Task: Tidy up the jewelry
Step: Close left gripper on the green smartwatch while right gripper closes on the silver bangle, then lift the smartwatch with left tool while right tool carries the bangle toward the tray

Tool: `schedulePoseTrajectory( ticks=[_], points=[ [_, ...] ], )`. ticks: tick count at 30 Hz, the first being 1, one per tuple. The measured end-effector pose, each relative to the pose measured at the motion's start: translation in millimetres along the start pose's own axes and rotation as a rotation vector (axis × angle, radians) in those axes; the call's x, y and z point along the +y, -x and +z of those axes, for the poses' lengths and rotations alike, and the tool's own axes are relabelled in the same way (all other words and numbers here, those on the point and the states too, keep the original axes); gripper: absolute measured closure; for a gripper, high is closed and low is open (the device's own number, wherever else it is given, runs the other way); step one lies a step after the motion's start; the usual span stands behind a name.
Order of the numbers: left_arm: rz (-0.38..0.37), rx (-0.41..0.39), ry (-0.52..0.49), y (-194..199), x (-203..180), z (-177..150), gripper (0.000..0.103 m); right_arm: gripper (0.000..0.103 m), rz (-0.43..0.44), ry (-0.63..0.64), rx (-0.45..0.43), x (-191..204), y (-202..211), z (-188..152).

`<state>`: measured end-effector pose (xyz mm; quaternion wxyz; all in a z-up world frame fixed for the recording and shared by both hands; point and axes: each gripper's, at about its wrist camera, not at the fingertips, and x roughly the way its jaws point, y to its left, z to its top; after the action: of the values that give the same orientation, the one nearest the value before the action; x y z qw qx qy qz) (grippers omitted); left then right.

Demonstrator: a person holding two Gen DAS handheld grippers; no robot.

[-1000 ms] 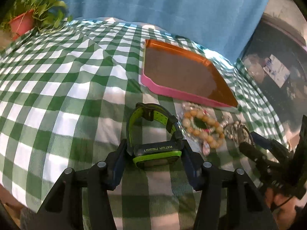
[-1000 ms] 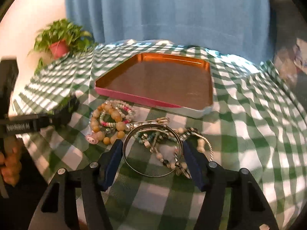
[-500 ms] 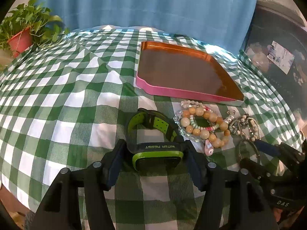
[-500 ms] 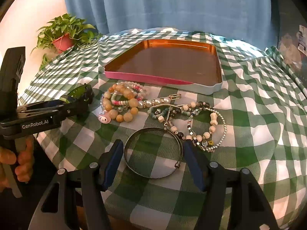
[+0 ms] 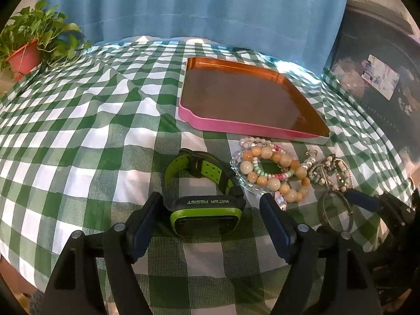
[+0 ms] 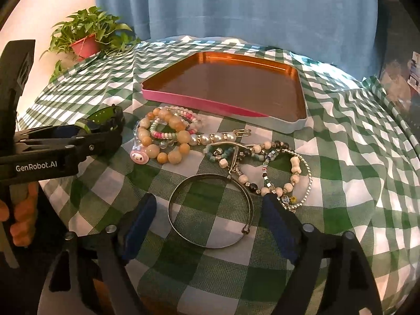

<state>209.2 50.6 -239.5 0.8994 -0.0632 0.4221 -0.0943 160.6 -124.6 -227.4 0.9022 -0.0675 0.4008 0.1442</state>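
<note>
On the checked cloth (image 5: 78, 136): left gripper (image 5: 210, 216) opening, astride green watch (image 5: 204, 210), pads clear; right gripper (image 6: 207, 216) opening, astride metal bangle (image 6: 211, 210), untouched.

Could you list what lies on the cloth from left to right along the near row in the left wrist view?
Green watch → chunky beaded bracelets → thin mixed-bead bracelets.
</note>
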Motion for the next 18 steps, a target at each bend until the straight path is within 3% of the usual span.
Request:
schedulePoseTrajectory(
  ticks=[4,15,18],
  points=[
    [-0.006,-0.002,0.006,0,1,0,0.027,0.042,-0.021,-0.027,-0.012,-6,3,1],
    [0.04,0.004,-0.064,-3,-9,-4,0.026,0.036,-0.049,-0.026,-0.011,-8,1,2],
    [0.092,0.0,-0.122,-4,-15,-5,0.049,0.037,-0.047,-0.026,-0.008,-8,1,1]
  ],
)
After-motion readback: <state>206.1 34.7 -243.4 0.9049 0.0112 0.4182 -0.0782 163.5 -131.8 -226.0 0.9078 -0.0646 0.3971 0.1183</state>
